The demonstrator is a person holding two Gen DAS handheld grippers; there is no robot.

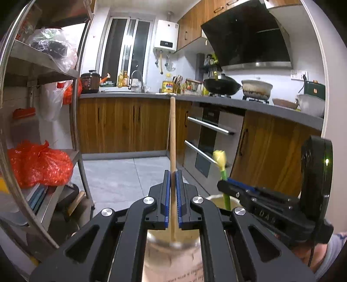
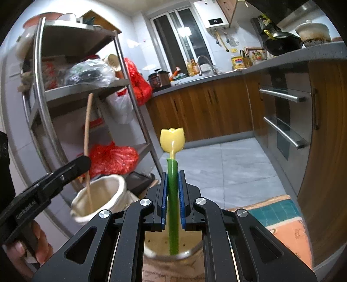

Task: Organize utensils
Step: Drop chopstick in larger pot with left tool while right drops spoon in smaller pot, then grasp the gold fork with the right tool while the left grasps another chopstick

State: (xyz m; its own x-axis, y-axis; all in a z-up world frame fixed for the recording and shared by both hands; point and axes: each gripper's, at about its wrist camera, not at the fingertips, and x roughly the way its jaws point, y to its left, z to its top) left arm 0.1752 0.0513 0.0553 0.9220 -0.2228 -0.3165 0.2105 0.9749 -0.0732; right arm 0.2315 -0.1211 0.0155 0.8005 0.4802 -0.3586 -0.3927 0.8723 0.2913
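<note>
Kitchen cabinets and a steel rack (image 2: 71,91) frame our workspace. Our left gripper (image 1: 172,195) is clamped on a wooden stick (image 1: 172,134), its lower end already inside a cream holder (image 2: 102,195); our right gripper (image 2: 172,195) pinches a green tulip-topped utensil (image 2: 172,173) over a second cup (image 2: 171,249) (its rim mostly hidden). We should lower both straight, releasing only once the tips are well inside. The two rims sit near each other and the rack stands near on the left; floor ahead lies open.

Left claw (image 2: 86,161), arm side, at 9 o'clock in right wrist view: white lettering "GenRobot.AI". Holder (image 2: 173,272) at 6 o'clock carries script print, illegible. Water heater (image 2: 213,15) display at 12 o'clock: unreadable.
</note>
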